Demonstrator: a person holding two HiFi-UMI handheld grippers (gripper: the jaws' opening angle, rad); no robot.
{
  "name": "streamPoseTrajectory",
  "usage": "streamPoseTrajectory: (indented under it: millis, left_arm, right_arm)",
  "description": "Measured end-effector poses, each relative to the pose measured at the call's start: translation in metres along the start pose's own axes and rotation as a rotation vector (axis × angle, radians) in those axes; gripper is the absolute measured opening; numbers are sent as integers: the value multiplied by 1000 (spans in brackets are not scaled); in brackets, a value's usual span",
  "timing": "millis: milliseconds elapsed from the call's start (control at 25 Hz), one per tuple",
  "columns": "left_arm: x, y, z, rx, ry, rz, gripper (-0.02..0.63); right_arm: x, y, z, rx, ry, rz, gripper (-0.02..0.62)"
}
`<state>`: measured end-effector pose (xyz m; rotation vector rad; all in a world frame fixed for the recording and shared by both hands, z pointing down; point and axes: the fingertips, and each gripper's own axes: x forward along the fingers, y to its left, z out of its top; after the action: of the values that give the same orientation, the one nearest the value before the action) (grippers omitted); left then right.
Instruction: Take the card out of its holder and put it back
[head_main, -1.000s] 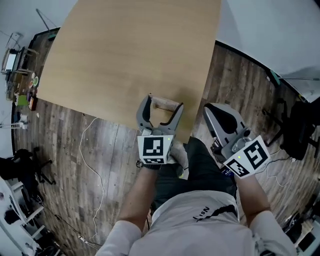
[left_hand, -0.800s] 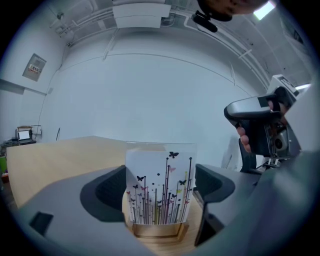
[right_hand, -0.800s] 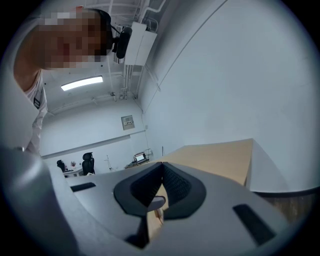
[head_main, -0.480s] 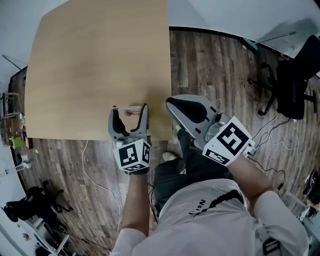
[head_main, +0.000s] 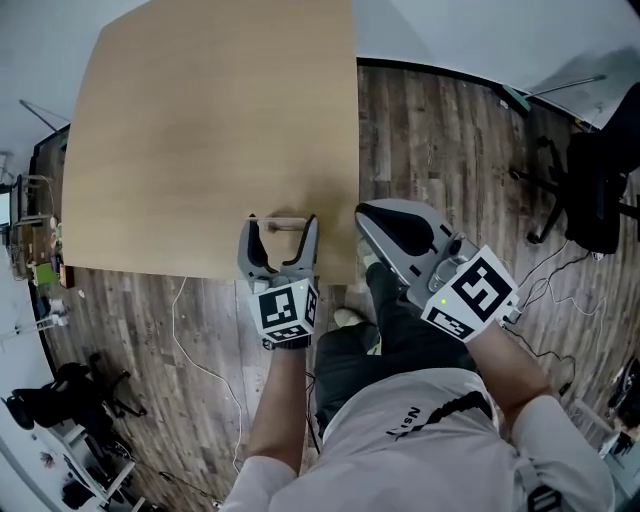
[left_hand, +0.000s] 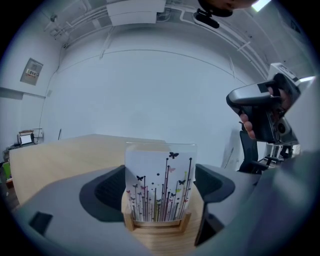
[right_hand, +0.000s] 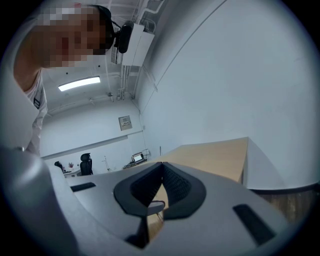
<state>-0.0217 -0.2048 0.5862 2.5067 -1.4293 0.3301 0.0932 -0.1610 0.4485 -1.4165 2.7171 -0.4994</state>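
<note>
A clear card (left_hand: 160, 182) printed with thin stems and butterflies stands upright in a small wooden holder (left_hand: 156, 225) at the near edge of the tan table (head_main: 200, 130). My left gripper (head_main: 281, 226) is open, one jaw on each side of the holder (head_main: 285, 224), with small gaps to the card. My right gripper (head_main: 372, 214) is shut with nothing in it, held in the air off the table's right edge. It also shows in the left gripper view as the right gripper (left_hand: 255, 107), up and to the right. Its pads (right_hand: 172, 187) meet.
The table's right edge (head_main: 356, 150) runs just left of my right gripper, with wood-plank floor (head_main: 440, 140) beyond it. A black office chair (head_main: 600, 190) stands at the far right. A cable (head_main: 190, 340) lies on the floor below the table's near edge.
The head view has swung, so the table sits further left in frame. My left gripper still straddles the holder, and the right one stays shut beside the table.
</note>
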Motion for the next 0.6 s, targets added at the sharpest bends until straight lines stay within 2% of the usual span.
streamPoseTrajectory:
  millis: [200, 400, 600]
  left_arm:
    - [2, -8, -6, -8, 3, -38, 440]
    - [-4, -7, -8, -19, 6, -28, 440]
    - [-29, -5, 10, -39, 0, -16, 440]
  right_arm:
    - [-4, 1, -7, 4, 13, 4, 14]
    - [-4, 5, -12, 8, 21, 17, 14]
    - [-3, 22, -5, 15, 21, 37, 14]
